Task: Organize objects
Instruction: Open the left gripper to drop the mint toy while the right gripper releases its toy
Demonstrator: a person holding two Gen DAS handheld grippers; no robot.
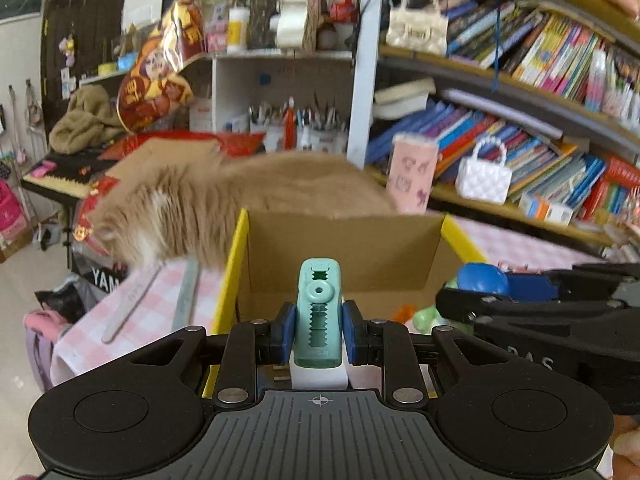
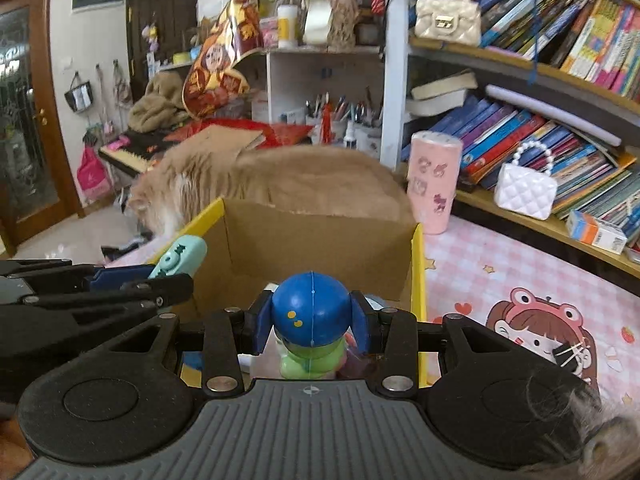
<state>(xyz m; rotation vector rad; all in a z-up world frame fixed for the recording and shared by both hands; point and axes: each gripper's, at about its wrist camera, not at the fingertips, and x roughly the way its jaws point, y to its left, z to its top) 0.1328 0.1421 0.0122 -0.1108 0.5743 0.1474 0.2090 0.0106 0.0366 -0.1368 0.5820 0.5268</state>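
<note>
My left gripper (image 1: 319, 334) is shut on a teal correction-tape dispenser (image 1: 319, 312) and holds it upright over the near edge of an open cardboard box (image 1: 348, 248) with yellow flaps. My right gripper (image 2: 312, 326) is shut on a toy figure with a blue round head (image 2: 310, 308) and a green body, held over the same box (image 2: 320, 240). The right gripper shows at the right of the left wrist view (image 1: 520, 308); the left gripper shows at the left of the right wrist view (image 2: 100, 284). Some small objects lie in the box, mostly hidden.
A fluffy orange cat (image 1: 224, 200) stands on the table just behind the box. A pink checked cloth (image 2: 500, 276) covers the table. A pink tumbler (image 2: 434, 182) stands right of the box. Two rulers (image 1: 160, 300) lie left of it. Bookshelves (image 2: 560, 92) fill the right.
</note>
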